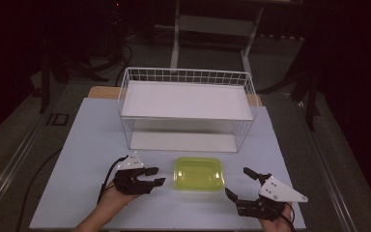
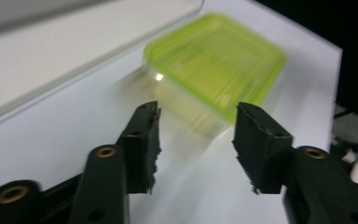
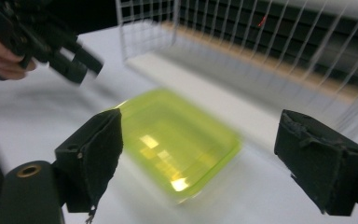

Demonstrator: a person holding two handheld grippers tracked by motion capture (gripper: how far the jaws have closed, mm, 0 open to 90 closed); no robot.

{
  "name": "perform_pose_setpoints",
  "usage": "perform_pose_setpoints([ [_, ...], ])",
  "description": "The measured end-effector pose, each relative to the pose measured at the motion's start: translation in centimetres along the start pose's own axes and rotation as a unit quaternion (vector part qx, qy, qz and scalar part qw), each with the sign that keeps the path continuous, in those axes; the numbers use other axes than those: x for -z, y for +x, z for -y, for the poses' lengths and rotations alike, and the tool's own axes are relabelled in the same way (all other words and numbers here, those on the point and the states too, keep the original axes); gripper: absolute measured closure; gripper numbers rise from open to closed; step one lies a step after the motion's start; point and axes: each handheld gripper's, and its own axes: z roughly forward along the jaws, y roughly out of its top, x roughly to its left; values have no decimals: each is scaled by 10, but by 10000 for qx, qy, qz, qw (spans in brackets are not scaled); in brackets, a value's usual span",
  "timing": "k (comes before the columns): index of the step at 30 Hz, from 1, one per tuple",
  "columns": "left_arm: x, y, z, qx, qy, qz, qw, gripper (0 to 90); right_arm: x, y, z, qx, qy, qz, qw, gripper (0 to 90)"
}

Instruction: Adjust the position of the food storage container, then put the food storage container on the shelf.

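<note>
High view, left gripper (image 1: pixel 157 176): fingers are standing apart, gripping nothing, and pointing right toward the box.
Left gripper view, fingers (image 2: pixel 144 135): both black pads are hanging above the bench with a clear gap between them; the box is lying just ahead.
Right gripper (image 1: pixel 244 181): fingers are spread wide, holding nothing, and are angling up and left near the box's right front corner.
Right gripper view, fingers (image 3: pixel 93 149): the pads are framing the box without touching it; the view is blurring.
Green box (image 1: pixel 198 173): a lidded yellow-green container is sitting flat on the bench between the two grippers, in front of the rack.
Wire rack (image 1: pixel 186 75): white, two shelves, standing behind the box.
Bench (image 1: pixel 92 145): pale top is carrying everything.
</note>
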Motion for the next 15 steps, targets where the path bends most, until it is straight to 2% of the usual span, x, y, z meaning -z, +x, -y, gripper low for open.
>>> perform_pose_setpoints([
  [1, 1, -2, -2, 58, -2, 40, 10000, 463, -2, -2, 0, -37, 144, -167, 9997, 170],
  [2, 1, -5, -5, 85, -17, 86, 9999, 456, -2, -3, 1, -61, 54, -211, 9997, 170],
  [4, -1, -10, -11, 111, 38, 103, 9999, 443, -3, -3, -1, 129, 88, -17, 9999, 148],
  [5, -2, -12, -14, 125, 49, 115, 9998, 443, -4, -4, -3, 109, 166, 38, 9998, 125],
  [9, -9, -16, -26, 230, 40, 157, 9996, 443, -9, -15, -8, -421, 293, 26, 9987, 118],
  [11, -14, -15, -30, 285, 49, 184, 9994, 435, -14, -19, -9, -627, 364, 226, 9971, 117],
  [13, -20, -13, -34, 337, 110, 105, 9993, 342, -20, -24, -10, -846, 510, 202, 9949, 111],
  [15, -25, -10, -35, 522, 60, 113, 9986, 310, -27, -28, -11, -1131, 688, 400, 9904, 112],
])
